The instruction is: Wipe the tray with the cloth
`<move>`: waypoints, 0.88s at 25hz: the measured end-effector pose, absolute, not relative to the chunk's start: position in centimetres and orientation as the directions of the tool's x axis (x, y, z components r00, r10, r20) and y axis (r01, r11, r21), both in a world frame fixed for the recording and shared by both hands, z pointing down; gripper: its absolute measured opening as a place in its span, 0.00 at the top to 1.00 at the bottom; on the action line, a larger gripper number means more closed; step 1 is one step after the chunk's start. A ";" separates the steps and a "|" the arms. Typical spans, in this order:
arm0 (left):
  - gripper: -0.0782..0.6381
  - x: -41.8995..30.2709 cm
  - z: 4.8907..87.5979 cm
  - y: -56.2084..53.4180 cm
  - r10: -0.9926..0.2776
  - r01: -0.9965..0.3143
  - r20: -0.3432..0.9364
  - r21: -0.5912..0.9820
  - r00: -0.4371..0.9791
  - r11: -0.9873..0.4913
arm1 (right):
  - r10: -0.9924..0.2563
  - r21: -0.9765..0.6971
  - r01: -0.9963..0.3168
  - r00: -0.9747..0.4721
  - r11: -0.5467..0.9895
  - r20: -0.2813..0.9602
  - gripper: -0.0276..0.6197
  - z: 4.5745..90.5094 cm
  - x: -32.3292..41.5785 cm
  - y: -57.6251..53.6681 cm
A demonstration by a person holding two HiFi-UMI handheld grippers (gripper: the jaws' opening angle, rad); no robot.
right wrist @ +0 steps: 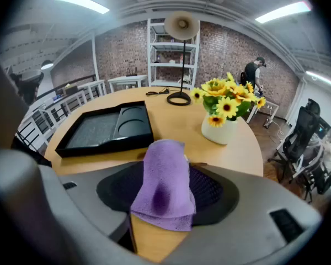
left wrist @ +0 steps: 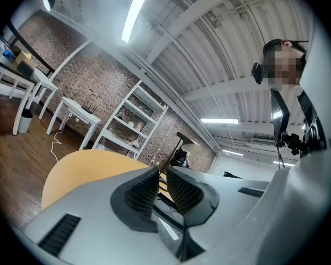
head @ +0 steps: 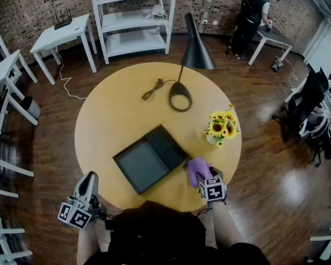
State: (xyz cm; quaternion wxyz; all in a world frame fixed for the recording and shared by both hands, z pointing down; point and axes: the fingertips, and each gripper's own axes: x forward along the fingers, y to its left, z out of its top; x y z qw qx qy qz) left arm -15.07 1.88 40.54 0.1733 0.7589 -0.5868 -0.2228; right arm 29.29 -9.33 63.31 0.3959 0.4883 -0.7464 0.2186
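Bright ceiling strip lights [left wrist: 135, 12] glare overhead; fisheye views curve and darken at edges.

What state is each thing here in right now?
Purple cloth: bunched up on round wooden table, between the jaws.
Right hand-held gripper: open around cloth.
Left hand-held gripper: shut, empty.
Black rectangular tray: flat on table, empty.
Black cone-shaded lamp: upright.
White vase of sunflowers: upright.

Bare tabletop [head: 102, 120] lies open left of the tray [head: 138, 167]. The sunflower vase [head: 221, 129] stands near its right side and the lamp [head: 180, 97] beyond its far side.
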 end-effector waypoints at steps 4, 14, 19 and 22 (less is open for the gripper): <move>0.85 -13.8 42.0 1.9 -0.972 -0.833 -0.072 0.504 0.222 -0.228 | -0.555 0.090 -0.891 -0.195 0.444 0.809 0.55 63.4 28.4 -11.1; 0.85 -12.3 44.0 0.3 -0.963 -0.835 -0.013 0.496 0.268 -0.239 | -0.442 -0.016 -0.895 -0.236 0.446 0.865 0.77 68.4 28.8 -9.6; 0.85 -12.3 44.2 -0.2 -0.960 -0.825 -0.011 0.509 0.280 -0.246 | -0.526 -0.033 -0.898 -0.286 0.439 0.801 0.80 65.4 27.8 -10.1; 0.85 -11.9 44.8 -0.6 -0.957 -0.829 0.016 0.505 0.288 -0.241 | -0.564 -0.078 -0.894 -0.344 0.441 0.751 0.80 62.9 27.3 -11.1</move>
